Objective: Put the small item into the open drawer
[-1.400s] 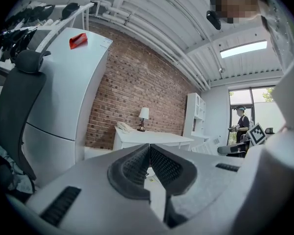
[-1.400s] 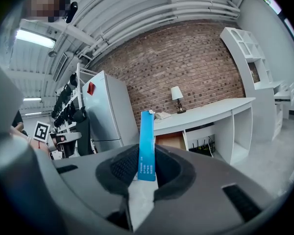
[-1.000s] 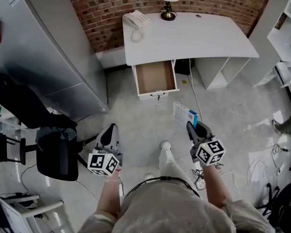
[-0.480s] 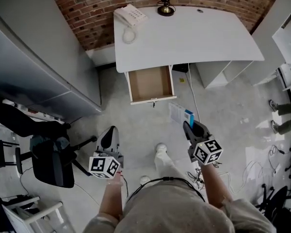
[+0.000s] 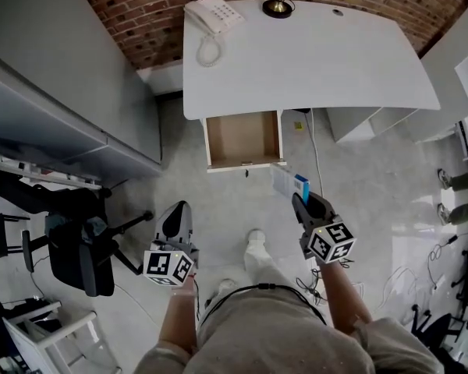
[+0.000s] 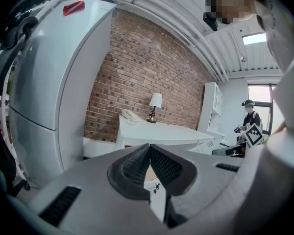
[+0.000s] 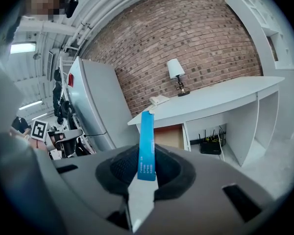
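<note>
Jaws of the right gripper (image 7: 147, 169) are clamped on the small item (image 7: 147, 146), a thin flat packet with a blue edge and a white body, which stands upright between the ribbed pads and rises above them. Seen from the head view, the packet sticks out ahead of that gripper, in the air above the floor (image 5: 218, 201), just beside the front right corner of the open drawer (image 5: 243, 139) and outside it. The drawer is pulled out from under the white counter (image 5: 320, 53), and its brown bottom is bare.

Jaws of the left gripper (image 6: 149, 151) are together, the pad tips touching, with nothing between them. It hangs lower and to the left over the floor, well apart from the drawer.

On the counter's far edge sit a white telephone (image 5: 213, 14) at the left corner and the brass foot of a lamp (image 5: 278, 6) near the middle. A brick wall (image 5: 140, 14) runs behind the counter. A tall grey cabinet (image 5: 47, 92) fills the left side, and a black office chair (image 5: 82, 244) stands near the left gripper.
</note>
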Action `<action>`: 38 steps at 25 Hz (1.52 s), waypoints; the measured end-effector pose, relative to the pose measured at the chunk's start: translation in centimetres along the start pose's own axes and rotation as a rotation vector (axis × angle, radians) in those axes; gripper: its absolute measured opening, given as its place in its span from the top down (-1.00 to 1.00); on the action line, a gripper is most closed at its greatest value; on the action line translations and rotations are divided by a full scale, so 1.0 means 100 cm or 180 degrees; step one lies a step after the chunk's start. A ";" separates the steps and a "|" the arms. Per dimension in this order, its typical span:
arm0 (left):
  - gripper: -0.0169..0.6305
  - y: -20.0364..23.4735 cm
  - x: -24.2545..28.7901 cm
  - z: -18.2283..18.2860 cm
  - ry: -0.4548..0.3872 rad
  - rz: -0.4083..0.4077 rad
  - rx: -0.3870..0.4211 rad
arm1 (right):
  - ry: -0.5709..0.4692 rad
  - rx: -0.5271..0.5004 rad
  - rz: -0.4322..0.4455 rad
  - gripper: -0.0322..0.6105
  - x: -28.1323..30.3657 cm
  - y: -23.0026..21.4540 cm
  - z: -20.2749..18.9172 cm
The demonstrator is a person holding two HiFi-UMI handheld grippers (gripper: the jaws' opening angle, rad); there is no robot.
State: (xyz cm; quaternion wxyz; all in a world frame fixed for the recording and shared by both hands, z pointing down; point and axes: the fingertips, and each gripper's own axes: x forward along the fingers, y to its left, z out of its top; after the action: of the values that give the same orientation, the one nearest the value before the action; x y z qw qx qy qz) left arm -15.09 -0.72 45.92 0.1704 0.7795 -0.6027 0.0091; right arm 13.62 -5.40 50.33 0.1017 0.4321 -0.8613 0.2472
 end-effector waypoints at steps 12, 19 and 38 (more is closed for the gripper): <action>0.93 -0.014 0.052 -0.018 0.0130 -0.0159 0.0001 | 0.0157 0.0055 0.0068 0.66 0.052 -0.031 -0.009; 0.93 -0.012 0.091 -0.036 0.0274 -0.0362 0.0016 | 0.0162 0.0225 -0.0142 0.66 0.079 -0.052 -0.009; 0.93 -0.012 0.178 -0.080 0.0564 -0.0737 0.0043 | 0.0301 0.0526 -0.0596 0.65 0.152 -0.108 -0.043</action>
State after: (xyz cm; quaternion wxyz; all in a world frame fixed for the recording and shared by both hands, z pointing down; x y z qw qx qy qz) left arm -7.60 -14.96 57.06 0.2177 0.8411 -0.4912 0.0623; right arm 12.84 -19.24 63.58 0.1288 0.5053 -0.7882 0.3268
